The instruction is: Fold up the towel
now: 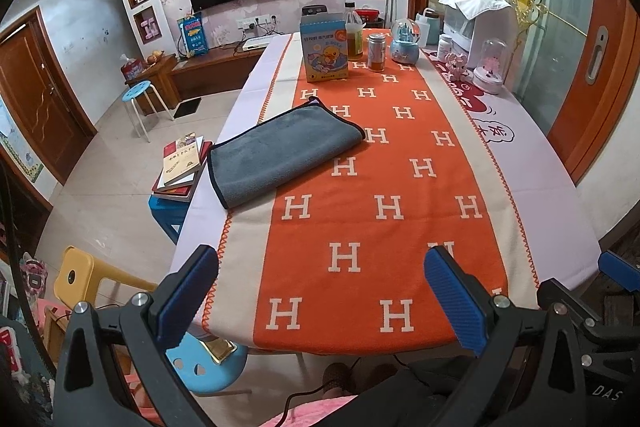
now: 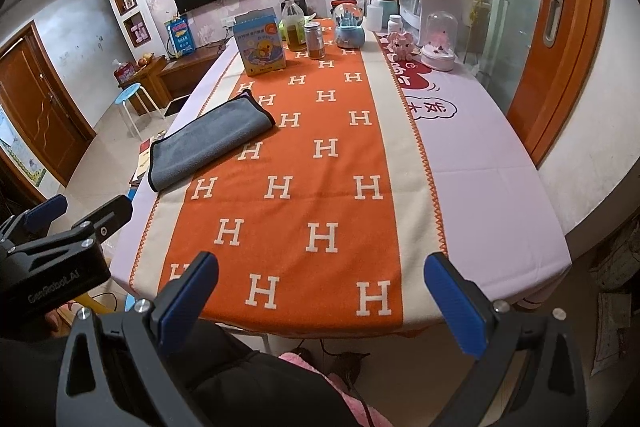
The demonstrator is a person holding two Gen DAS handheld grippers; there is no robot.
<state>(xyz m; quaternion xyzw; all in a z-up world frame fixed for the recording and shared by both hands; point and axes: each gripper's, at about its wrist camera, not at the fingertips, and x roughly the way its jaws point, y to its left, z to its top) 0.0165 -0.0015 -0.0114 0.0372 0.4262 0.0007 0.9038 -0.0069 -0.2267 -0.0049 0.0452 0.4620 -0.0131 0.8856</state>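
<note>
Although the grey towel (image 1: 280,151) already lies doubled over, its dark-bound edges stacked, at the left side of the surface (image 1: 520,163), half on the orange runner (image 1: 380,227), further folds may remain. The left gripper (image 1: 332,301) and the right gripper (image 2: 332,301) hang released, jaws wide and empty, at the near edge, well apart from the towel.

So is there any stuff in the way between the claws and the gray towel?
No, nothing visible blocks them. Only bare orange runner lies between the left claw, the right claw and the gray towel. The blue duck box and the bottles stand beyond the towel, at the far end.
</note>
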